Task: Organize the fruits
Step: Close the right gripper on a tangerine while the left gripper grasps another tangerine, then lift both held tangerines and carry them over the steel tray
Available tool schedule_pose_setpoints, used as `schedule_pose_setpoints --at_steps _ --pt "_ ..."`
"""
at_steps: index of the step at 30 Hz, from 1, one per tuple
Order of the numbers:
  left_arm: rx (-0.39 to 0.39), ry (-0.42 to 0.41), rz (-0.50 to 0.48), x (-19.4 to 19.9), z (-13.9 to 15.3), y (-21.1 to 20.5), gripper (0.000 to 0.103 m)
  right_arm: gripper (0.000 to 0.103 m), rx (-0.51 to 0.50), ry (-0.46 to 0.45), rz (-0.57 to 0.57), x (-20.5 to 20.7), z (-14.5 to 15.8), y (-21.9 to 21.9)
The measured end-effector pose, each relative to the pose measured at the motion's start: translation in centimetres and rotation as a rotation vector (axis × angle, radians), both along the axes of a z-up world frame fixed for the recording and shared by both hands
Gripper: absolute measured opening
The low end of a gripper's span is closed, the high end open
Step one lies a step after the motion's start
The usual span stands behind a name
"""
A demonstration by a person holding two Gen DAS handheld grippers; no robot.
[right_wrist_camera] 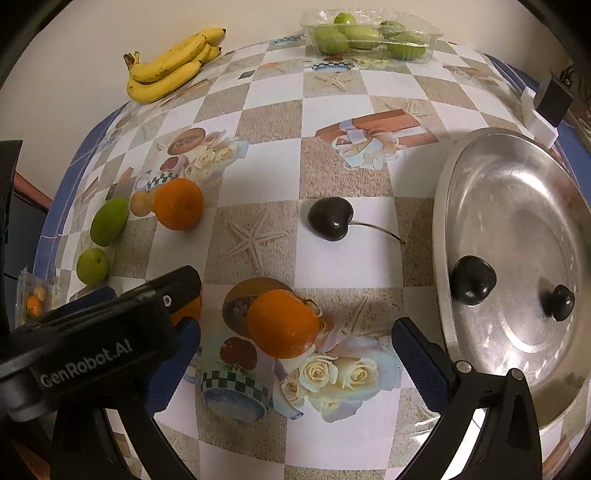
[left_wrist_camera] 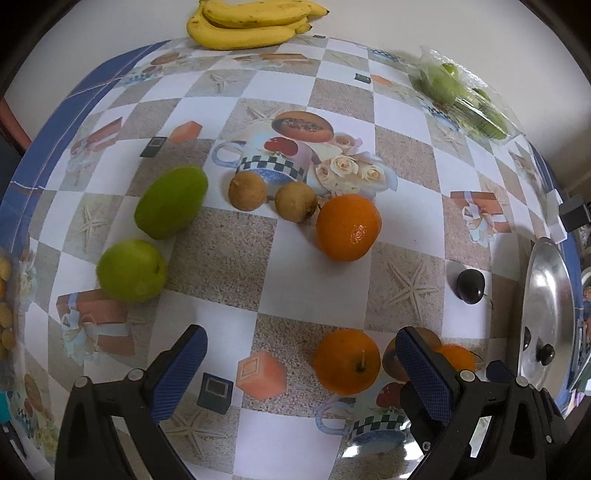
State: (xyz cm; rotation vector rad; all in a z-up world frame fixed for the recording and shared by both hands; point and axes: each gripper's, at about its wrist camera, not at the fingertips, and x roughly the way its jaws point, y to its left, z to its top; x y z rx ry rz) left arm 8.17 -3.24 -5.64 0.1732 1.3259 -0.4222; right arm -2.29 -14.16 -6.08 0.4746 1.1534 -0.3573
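Right wrist view: two dark cherries (right_wrist_camera: 474,280) sit in the round steel plate (right_wrist_camera: 517,177); a third cherry (right_wrist_camera: 330,218), oranges (right_wrist_camera: 282,323) and green fruit (left_wrist_camera: 170,201) remain scattered on the table (right_wrist_camera: 258,122). Both tongs (left_wrist_camera: 299,363) (right_wrist_camera: 295,354) gape empty.

Left gripper (left_wrist_camera: 303,365) jaws wide apart, nothing between them. Near orange (left_wrist_camera: 346,361) on checked tablecloth (left_wrist_camera: 229,251) just inside right finger (left_wrist_camera: 424,373). Second orange (left_wrist_camera: 348,227) farther out, touching brown fruit (left_wrist_camera: 296,202); another brown fruit (left_wrist_camera: 247,190) beside. Two green fruits (left_wrist_camera: 170,202) left. Dark cherry (left_wrist_camera: 470,286) right, near steel plate (left_wrist_camera: 546,295). Bananas (left_wrist_camera: 247,22) at far edge.
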Motion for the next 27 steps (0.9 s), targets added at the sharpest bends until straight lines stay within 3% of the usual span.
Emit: schedule_pose_setpoints --at_steps 3,4,9,11,14,18,21,27 --pt "-0.008 0.001 0.010 0.0 0.1 0.1 0.102 0.098 -0.008 -0.002 0.006 0.0 0.1 0.1" --pt "-0.012 0.001 0.013 0.0 0.3 0.4 0.101 0.092 -0.009 -0.004 0.009 0.0 0.1 0.1" --pt "-0.055 0.026 0.018 0.1 0.8 0.8 0.084 0.067 -0.003 -0.009 0.011 0.0 0.2 0.1" --pt "-0.066 0.038 0.008 0.0 0.8 0.6 0.078 0.052 0.002 -0.011 0.009 0.0 0.2 0.1" --pt "-0.087 0.063 -0.001 -0.2 0.7 0.3 0.066 0.042 0.017 -0.014 0.008 0.0 0.2 -0.1" --pt "-0.100 0.092 -0.002 -0.3 0.2 -0.5 0.047 0.038 0.025 -0.020 0.009 0.0 0.3 0.0" --pt "-0.120 0.109 0.000 -0.3 0.2 -0.4 0.039 0.038 0.030 -0.020 0.008 0.0 0.3 -0.1" --pt "-0.130 0.107 -0.007 -0.4 0.4 -0.3 0.038 0.038 0.042 -0.020 0.005 -0.2 0.4 -0.1"
